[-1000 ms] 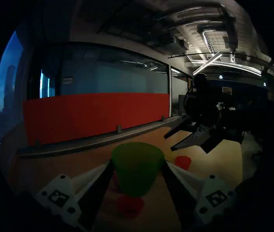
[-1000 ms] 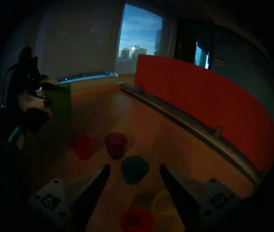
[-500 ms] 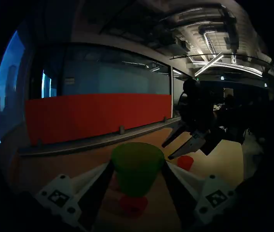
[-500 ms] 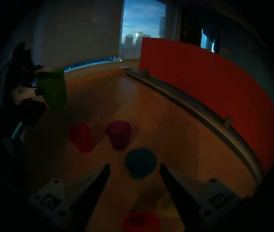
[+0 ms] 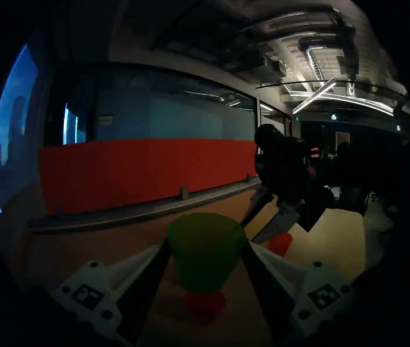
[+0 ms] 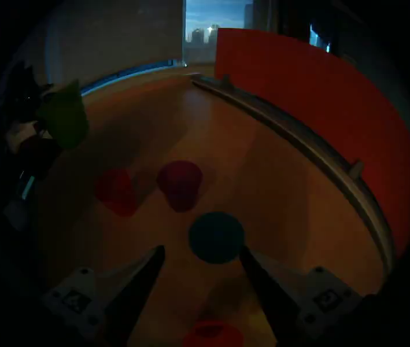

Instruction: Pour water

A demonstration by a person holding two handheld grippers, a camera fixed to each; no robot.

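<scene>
My left gripper (image 5: 206,254) is shut on a green cup (image 5: 206,231), held upright above the wooden table (image 5: 332,231). Right below the green cup stands a red cup (image 5: 203,302). Seen from the right gripper view, the green cup (image 6: 66,118) hangs at the far left. My right gripper (image 6: 202,260) is open, tilted down over the table, with a teal cup (image 6: 216,236) just beyond its fingertips. In the left gripper view, the right gripper (image 5: 265,218) hangs open above the table, under a dark hand.
A magenta cup (image 6: 180,182) and a red cup (image 6: 115,191) stand beyond the teal one. Another red cup (image 6: 211,334) sits at the bottom edge between my right fingers. A red partition (image 6: 320,98) with a grey rail (image 6: 297,144) bounds the table's far side.
The right gripper has tipped downward and come closer over the teal cup. In the left gripper view it has drifted left. The green cup stays held.
</scene>
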